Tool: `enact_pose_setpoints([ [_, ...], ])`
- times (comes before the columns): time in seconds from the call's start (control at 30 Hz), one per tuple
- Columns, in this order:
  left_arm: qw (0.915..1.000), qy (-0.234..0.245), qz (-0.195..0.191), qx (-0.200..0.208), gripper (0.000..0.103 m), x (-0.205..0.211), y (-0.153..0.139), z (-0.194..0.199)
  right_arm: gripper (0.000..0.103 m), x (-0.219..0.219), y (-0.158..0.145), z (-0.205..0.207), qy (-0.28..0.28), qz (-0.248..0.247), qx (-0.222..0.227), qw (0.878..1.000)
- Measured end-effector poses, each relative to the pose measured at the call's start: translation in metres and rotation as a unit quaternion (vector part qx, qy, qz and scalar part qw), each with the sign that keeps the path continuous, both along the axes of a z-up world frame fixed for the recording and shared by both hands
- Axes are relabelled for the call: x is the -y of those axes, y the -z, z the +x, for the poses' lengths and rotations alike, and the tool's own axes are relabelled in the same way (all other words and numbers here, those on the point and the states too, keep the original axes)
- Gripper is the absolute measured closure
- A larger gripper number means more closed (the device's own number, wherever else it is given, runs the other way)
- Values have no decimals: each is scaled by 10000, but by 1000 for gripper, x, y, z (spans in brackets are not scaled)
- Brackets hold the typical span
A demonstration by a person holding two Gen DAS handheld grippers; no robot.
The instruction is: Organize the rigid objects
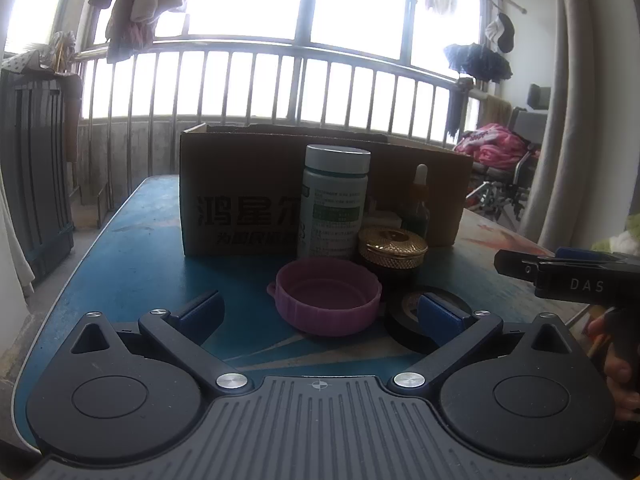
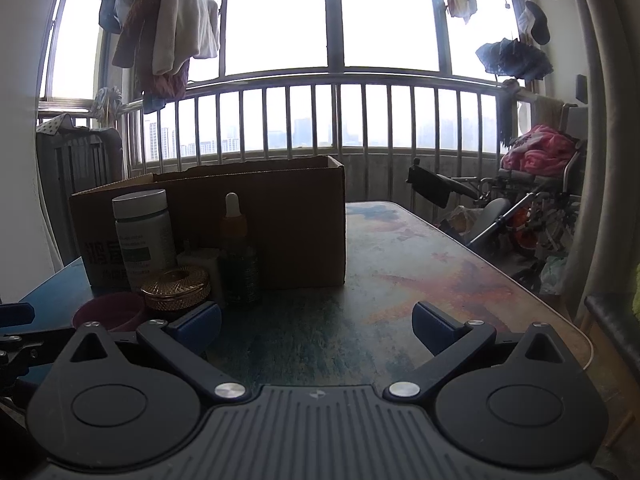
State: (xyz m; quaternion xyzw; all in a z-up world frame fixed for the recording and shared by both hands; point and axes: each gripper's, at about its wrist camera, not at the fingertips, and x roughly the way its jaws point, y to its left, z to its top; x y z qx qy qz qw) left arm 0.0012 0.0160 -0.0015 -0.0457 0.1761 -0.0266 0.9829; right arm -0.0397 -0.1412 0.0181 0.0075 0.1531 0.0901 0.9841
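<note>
Though hidden in the right view, black tape roll [image 1: 404, 328] beside spread, empty left fingers [image 1: 438, 314].

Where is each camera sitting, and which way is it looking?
Left wrist: sits on the left claw, looking across the table at the pink lid and box; open claw, right claw and a hand show.
Right wrist: sits on the right claw, facing bare table and window; its open claw shows.
Both share box, white bottle, gold lid, dropper.
</note>
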Motion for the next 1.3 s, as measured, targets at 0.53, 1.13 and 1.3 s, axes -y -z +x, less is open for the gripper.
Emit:
enact_pose_setpoints([
  [0.53, 10000, 6, 16, 9, 0, 0, 0, 0, 0, -1, 0, 2, 4, -46, -7, 10000],
  [1.13, 10000, -17, 14, 1, 0, -1, 1, 0, 0, -3, 1, 1, -20, -94, -5, 10000],
  [1.3, 10000, -12, 20, -4, 0, -1, 1, 0, 0, -5, 2, 3, -43, -141, -67, 9999],
])
